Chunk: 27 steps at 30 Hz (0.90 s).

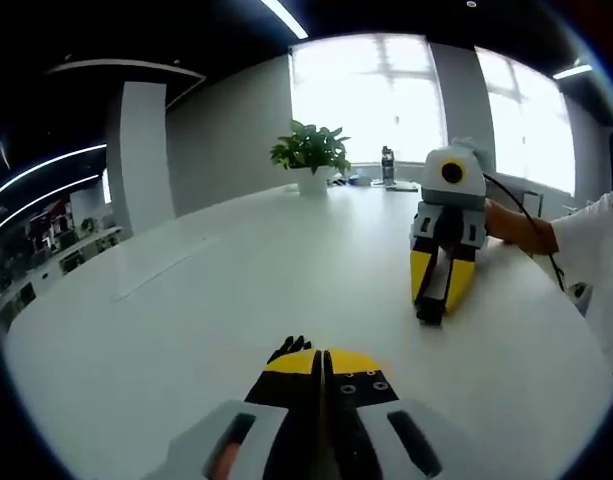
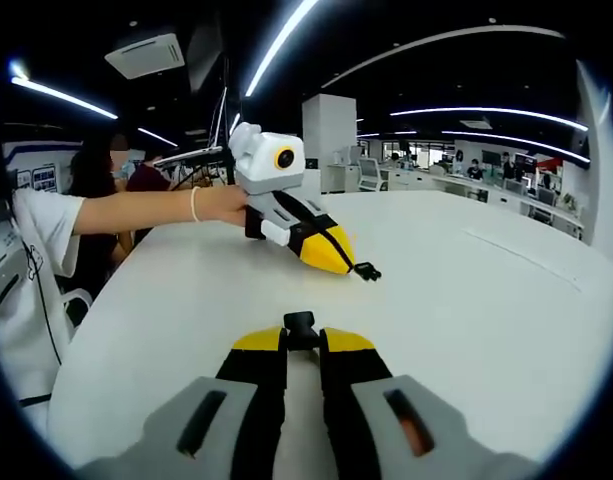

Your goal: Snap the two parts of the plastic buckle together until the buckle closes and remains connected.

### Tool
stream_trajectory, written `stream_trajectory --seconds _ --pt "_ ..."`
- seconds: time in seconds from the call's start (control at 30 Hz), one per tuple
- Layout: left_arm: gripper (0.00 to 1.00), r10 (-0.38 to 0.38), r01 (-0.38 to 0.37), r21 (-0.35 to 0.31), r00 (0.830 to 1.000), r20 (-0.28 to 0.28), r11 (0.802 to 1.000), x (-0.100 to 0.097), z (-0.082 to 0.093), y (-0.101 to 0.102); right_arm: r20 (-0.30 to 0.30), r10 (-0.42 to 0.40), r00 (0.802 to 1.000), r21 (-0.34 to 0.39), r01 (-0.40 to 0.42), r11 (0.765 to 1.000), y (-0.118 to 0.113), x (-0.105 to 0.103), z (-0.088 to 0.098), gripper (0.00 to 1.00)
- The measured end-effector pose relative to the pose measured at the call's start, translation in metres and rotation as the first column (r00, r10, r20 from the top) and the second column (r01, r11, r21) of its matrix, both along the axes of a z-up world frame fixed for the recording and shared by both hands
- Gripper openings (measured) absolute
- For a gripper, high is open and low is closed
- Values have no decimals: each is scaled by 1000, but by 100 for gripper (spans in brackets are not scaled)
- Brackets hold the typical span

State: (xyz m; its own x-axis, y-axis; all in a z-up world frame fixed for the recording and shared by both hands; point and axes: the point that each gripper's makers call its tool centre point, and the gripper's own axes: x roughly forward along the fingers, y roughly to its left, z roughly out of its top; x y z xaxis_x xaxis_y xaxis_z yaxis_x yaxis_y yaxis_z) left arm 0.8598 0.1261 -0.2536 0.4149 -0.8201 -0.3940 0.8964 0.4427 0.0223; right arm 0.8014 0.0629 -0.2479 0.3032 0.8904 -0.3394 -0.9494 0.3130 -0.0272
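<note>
- Fingers of the left gripper [image 1: 324,362], rising from the bottom centre of the left gripper view, are pressing nearly together on a black buckle part [image 1: 291,346] whose prongs are poking out at the yellow tips.
- Fingers of the right gripper [image 2: 302,338], at the bottom centre of the right gripper view, are pinching the other buckle part [image 2: 300,323], a small black block sitting between the tips with only a narrow slot left between the jaws.
- Across the big white table [image 1: 186,330], the two halves are lying well apart, each gripper pointing roughly at the other: in the left gripper view the right one is standing at the right of centre, and in the right gripper view the left one is showing at the upper middle with its part jutting from the tip near the table.
- Judging by this, both halves are being held (so picking up looks done), while aligning, bringing together and snapping are all remaining.
- Containers: a white pot with a green plant [image 1: 311,150] is standing at the upper centre of the left gripper view.
- Just right of it a dark bottle [image 1: 388,165] is standing; what is inside I cannot tell.
</note>
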Motion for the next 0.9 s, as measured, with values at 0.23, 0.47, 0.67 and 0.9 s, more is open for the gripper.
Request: stream_trajectory --seconds 0.23,0.47,0.67,0.9 --pt "20 43 -44 46 999 16 998 8 -2 10 1 -4 1000 -1 4 1000 0 2 0 13" --pt "27 66 -66 38 998 0 997 13 -3 15 1 -3 1000 -1 3 1000 0 1 -1 13" --pt "32 83 -82 38 996 -15 996 19 -5 18 2 -2 1000 -4 2 1000 0 1 -1 13" --pt "35 86 -85 26 996 -25 996 27 -4 18 5 -2 1000 -6 2 1000 0 0 -1 13"
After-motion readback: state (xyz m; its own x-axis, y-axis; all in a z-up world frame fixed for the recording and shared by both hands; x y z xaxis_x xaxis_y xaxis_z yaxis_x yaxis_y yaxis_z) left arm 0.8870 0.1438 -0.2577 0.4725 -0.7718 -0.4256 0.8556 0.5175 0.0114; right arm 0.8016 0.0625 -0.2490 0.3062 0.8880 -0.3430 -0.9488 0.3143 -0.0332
